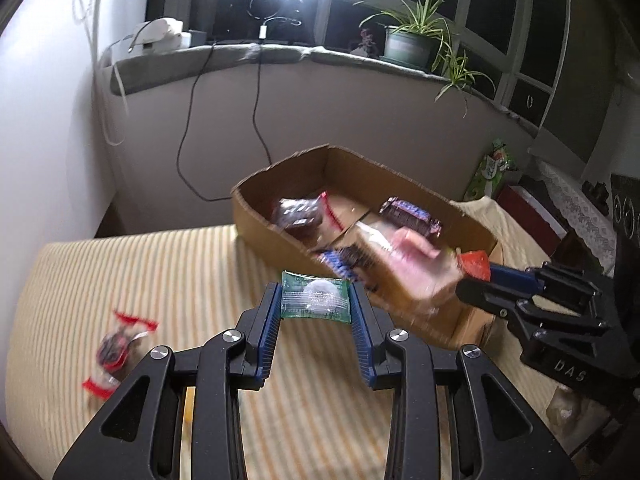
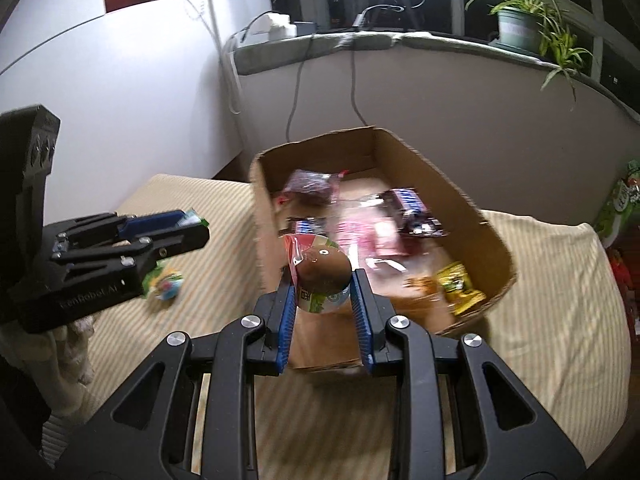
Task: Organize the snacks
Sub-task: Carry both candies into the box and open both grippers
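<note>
Holding, left view: my left gripper (image 1: 316, 300) is pinched on a green packet (image 1: 315, 297), raised above the striped cloth (image 1: 160, 272) just short of the box (image 1: 280, 236).
Only in left view: a red-ended snack (image 1: 116, 350) lies blurred on the cloth at the left, well apart from the box.
Right gripper, left view: seen side-on at the right edge, a red corner of wrapper (image 1: 475, 265) showing at its tip over the box.
Holding, right view: my right gripper (image 2: 323, 284) is closed on a brown egg pack (image 2: 320, 276), held over the box's near wall.
Only in right view: a yellow packet (image 2: 458, 286) in the box's near right corner, and a round colourful snack (image 2: 168, 284) on the cloth below my left gripper.
Box contents, both views: blurred wrappers, dark, purple, pink.
</note>
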The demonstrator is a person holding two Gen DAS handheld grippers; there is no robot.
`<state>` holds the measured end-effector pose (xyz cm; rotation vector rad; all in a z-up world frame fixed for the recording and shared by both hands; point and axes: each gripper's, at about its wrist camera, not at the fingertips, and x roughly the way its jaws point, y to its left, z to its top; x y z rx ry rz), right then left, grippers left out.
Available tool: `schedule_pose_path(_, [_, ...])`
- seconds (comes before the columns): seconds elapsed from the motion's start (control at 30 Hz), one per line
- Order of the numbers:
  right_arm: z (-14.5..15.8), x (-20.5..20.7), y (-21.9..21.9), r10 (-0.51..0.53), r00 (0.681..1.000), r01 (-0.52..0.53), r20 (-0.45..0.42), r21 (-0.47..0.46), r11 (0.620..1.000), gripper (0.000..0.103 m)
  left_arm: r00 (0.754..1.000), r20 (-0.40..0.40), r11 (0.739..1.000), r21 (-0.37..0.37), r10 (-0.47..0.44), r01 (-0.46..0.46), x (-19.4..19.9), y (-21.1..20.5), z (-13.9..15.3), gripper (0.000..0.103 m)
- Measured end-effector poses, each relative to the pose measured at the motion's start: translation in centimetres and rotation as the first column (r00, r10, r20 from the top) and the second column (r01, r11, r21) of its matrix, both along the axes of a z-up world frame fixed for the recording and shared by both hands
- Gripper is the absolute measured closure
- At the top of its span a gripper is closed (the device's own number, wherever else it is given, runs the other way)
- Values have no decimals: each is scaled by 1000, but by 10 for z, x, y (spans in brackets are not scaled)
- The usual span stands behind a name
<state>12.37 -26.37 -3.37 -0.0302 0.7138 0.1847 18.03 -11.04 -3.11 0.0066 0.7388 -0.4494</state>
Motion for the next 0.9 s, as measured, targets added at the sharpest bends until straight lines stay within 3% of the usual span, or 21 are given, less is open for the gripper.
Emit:
schedule_pose_path(0.5, [-4,27,-42,-45,999,45,-8,8,999,75,1000,4,1000,17,-24,24,39,-45,4,71])
schedule_pose_path(0.9, [-14,37,-50,-58,998,58,-24,21,998,75,999,7,999,26,-41,41,44,-59,3,69])
